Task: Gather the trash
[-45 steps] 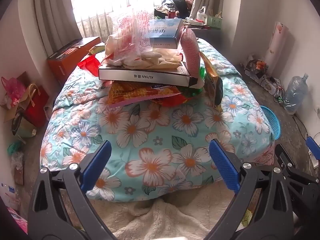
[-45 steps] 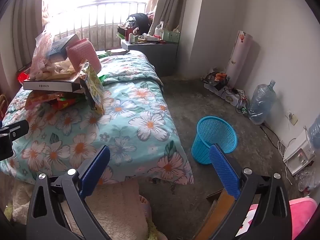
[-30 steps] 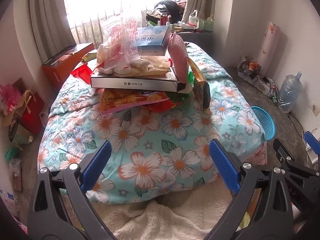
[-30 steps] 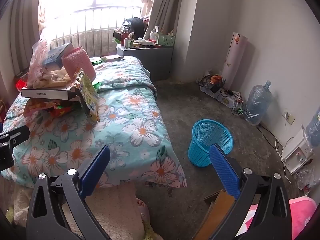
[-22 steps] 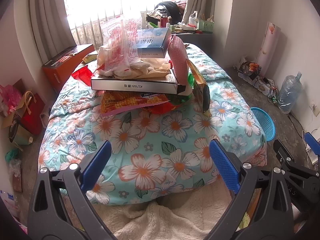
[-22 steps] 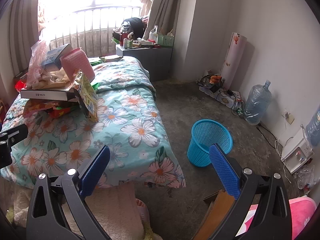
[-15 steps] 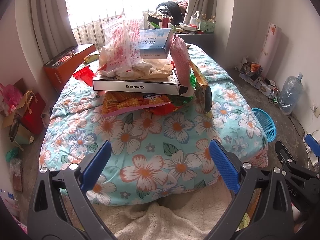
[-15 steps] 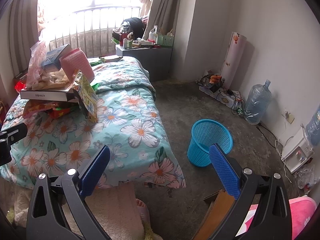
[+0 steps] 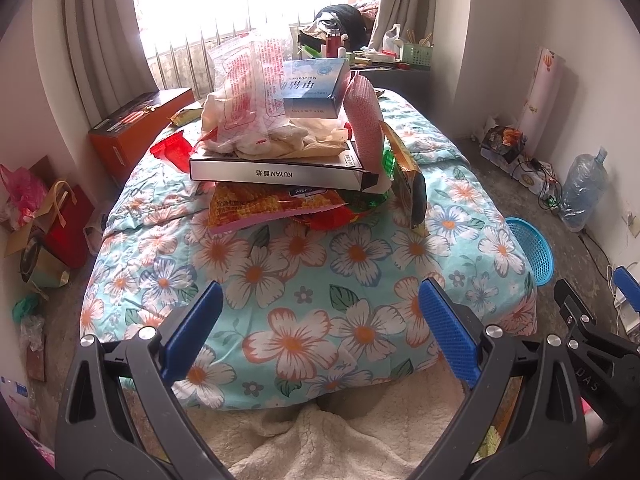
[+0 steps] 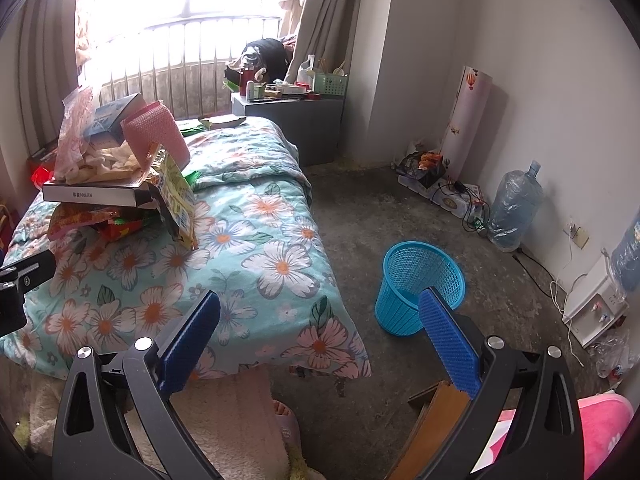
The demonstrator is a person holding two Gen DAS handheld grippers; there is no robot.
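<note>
A heap of trash sits mid-bed: a flat white-and-black box over red and orange snack wrappers, with a clear printed bag, a light blue carton, a pink mesh sleeve and a yellow snack bag leaning at its right. The same heap shows at the left of the right wrist view. My left gripper hangs open over the bed's near end, well short of the heap. Open too, my right gripper hovers over the bed corner, beside a blue mesh bin on the floor.
The floral quilt covers the bed. An orange box and red bags line the left wall. A grey nightstand, a water jug, cables and a power strip sit along the right. A slippered foot stands below.
Both views have shifted only slightly; the left gripper drew back a little from the heap, then eased forward again. Both grippers stay open and hold nothing.
</note>
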